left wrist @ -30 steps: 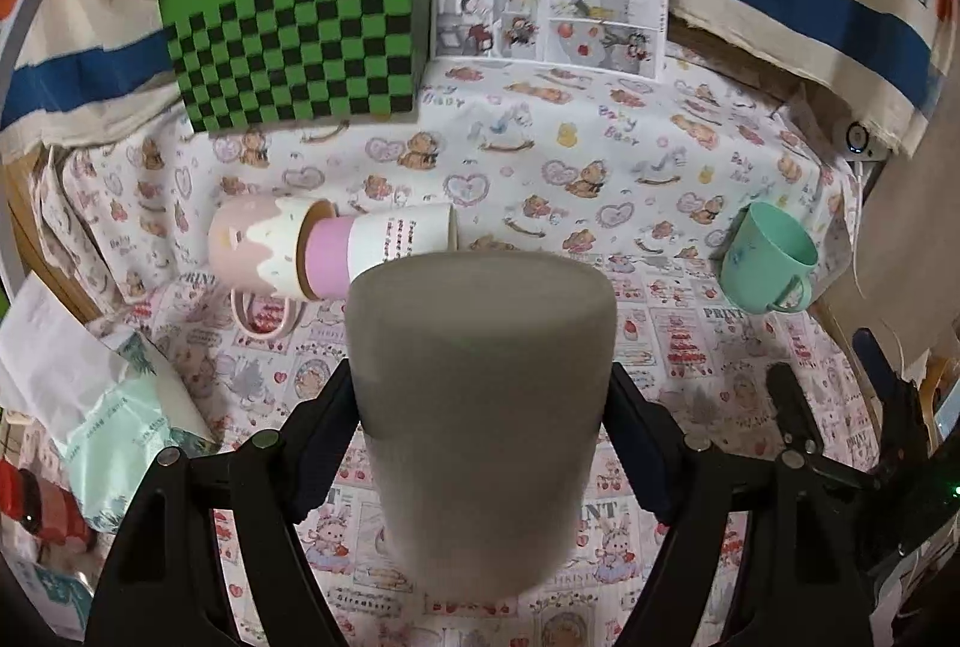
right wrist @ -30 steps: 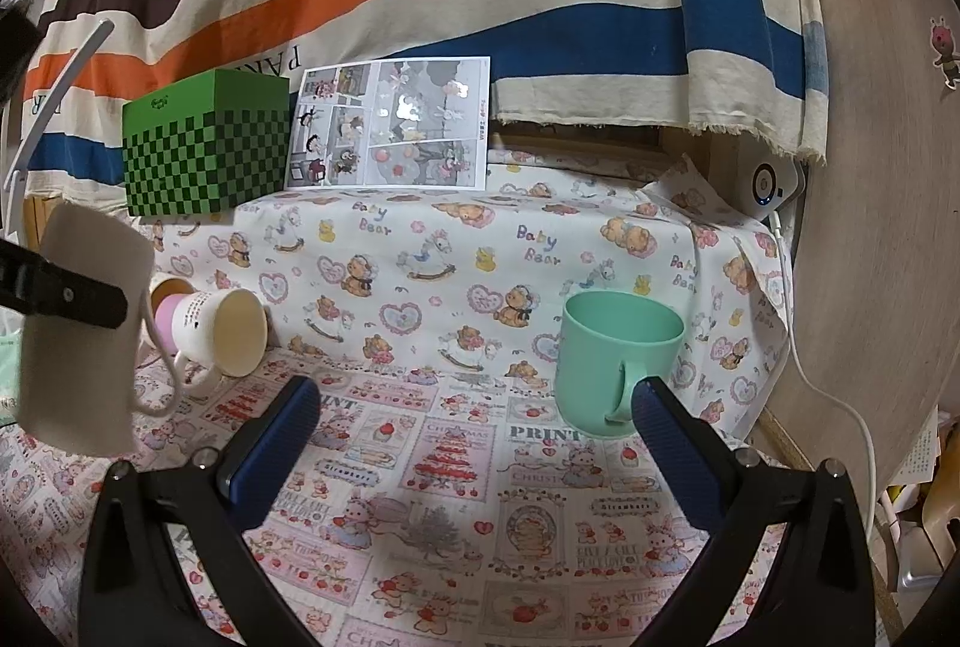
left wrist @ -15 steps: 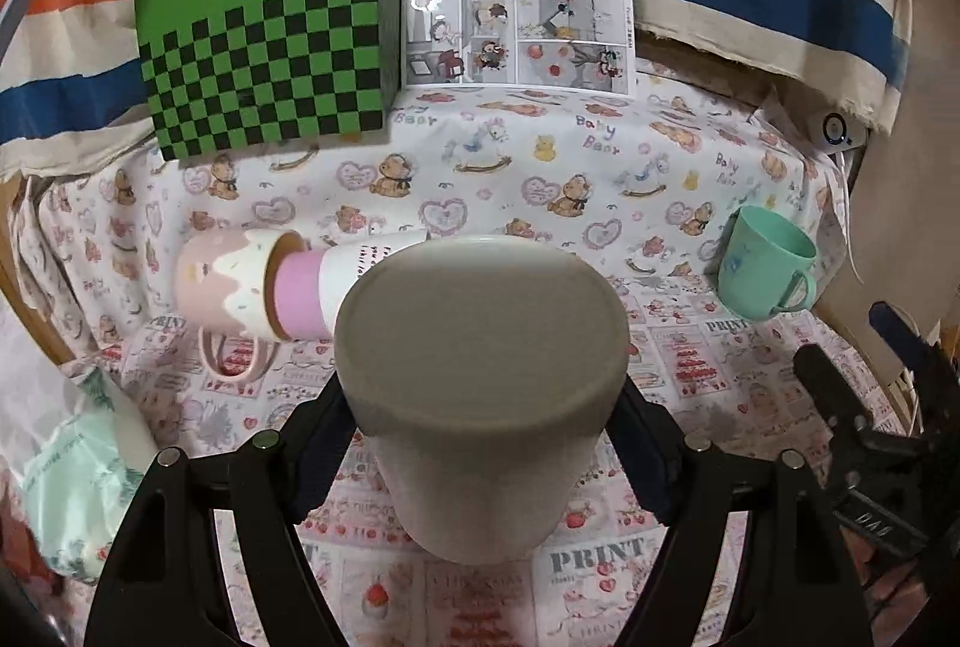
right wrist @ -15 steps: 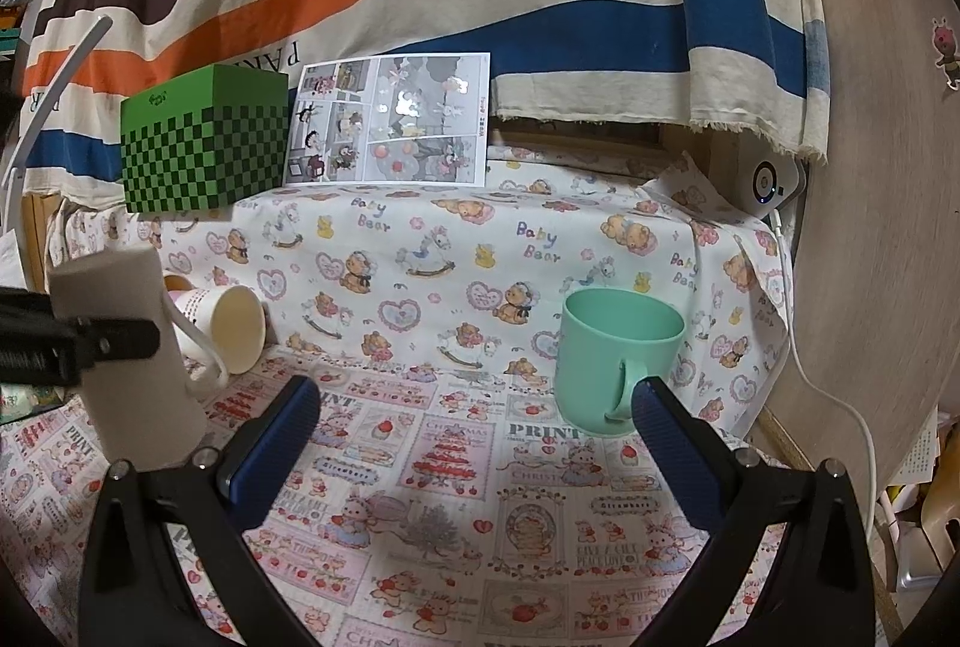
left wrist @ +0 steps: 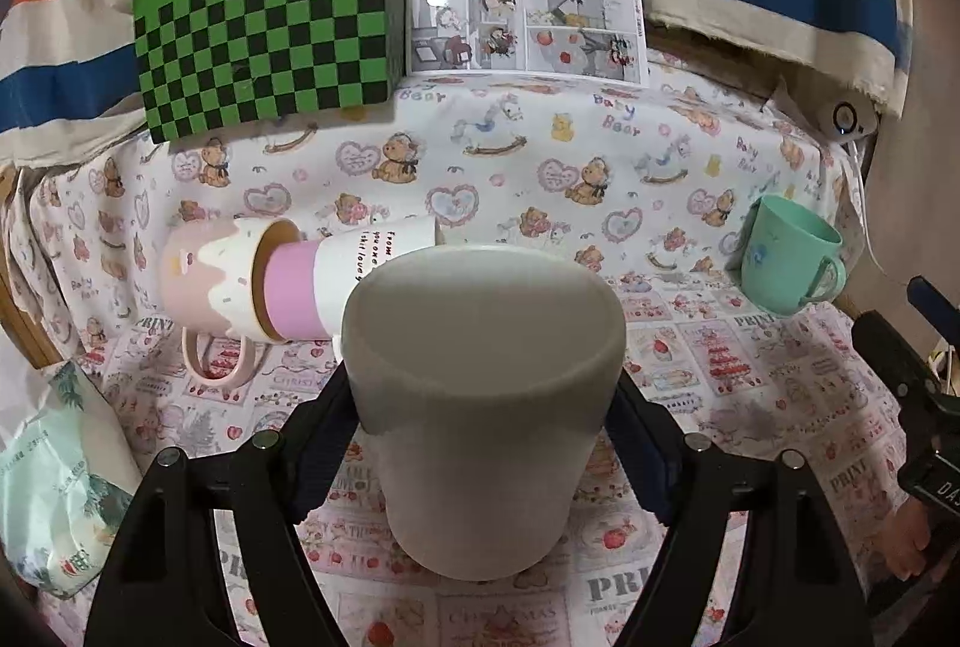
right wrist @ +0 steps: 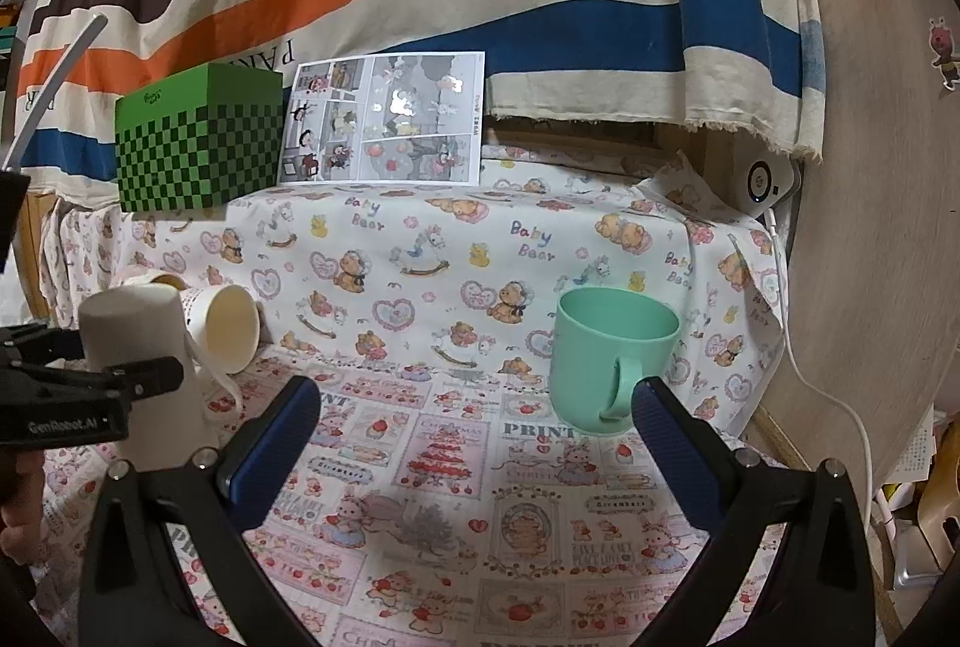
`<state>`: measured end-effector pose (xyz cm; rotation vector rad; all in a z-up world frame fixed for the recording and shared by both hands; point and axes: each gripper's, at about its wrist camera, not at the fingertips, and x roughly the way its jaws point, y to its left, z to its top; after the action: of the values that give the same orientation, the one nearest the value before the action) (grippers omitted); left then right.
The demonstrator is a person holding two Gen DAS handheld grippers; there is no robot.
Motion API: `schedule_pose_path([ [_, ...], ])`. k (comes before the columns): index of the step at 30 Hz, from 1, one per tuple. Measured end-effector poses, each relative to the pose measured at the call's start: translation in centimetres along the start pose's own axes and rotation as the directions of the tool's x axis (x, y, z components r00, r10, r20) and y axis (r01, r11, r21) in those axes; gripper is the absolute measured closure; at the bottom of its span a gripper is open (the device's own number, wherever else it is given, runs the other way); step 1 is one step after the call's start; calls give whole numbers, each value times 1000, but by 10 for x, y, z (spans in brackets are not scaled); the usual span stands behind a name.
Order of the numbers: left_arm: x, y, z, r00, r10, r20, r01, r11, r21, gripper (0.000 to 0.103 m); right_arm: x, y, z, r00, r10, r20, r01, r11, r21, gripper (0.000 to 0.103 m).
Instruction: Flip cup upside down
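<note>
- The left tool is clenched on the plain grey-white ceramic cup, flat base up and wider mouth down, at the near left of the desk.
- The right tool is released, jaws wide and holding nothing, near the upright mint-green plastic mug.
- Judged step: setting the inverted cup down. Keep the rim level, lower straight onto the printed cloth, and release only once the rim rests all round.
- Keep clear of the pink-and-white drip-glaze mug lying on its side just beyond, a white-and-pink paper cup pushed into its mouth.
- Hidden: the cup's rim and its contact with the cloth; whether it already rests cannot be told.
</note>
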<state>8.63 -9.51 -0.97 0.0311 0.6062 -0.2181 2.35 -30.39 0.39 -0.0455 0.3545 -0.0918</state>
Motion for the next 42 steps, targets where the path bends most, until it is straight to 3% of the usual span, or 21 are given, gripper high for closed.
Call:
schedule_pose_path([
  [1,-3,1,-1,1000,-1,28,1,1000,-2,25,1,0,0,1000,1,-3,-1,1000,0,0],
  [3,-9,1,0,998,-4,61,3,1000,16,10,1,-1,0,1000,3,-5,-3,1000,2,0],
  [5,-17,0,-1,996,-11,93,7,999,46,5,1,-2,0,1000,4,-7,-4,1000,4,0],
  [12,-50,15,-3,986,-24,165,14,998,61,4,0,0,0,1000,7,0,-7,1000,-5,0],
  [20,-89,54,-9,973,20,232,-29,999,38,1,-1,0,1,1000,13,1,-13,1000,-5,0],
  [28,-83,90,-32,973,63,224,-50,997,-66,1,1,-1,1,1000,23,-7,-23,1000,8,0],
  [38,-82,100,-42,967,90,238,-67,992,-104,0,0,1,1,1000,23,-4,-23,1000,-7,0],
  [42,-82,98,-40,962,134,236,-110,988,-109,0,-4,7,1,1000,20,13,-19,999,-37,0],
])
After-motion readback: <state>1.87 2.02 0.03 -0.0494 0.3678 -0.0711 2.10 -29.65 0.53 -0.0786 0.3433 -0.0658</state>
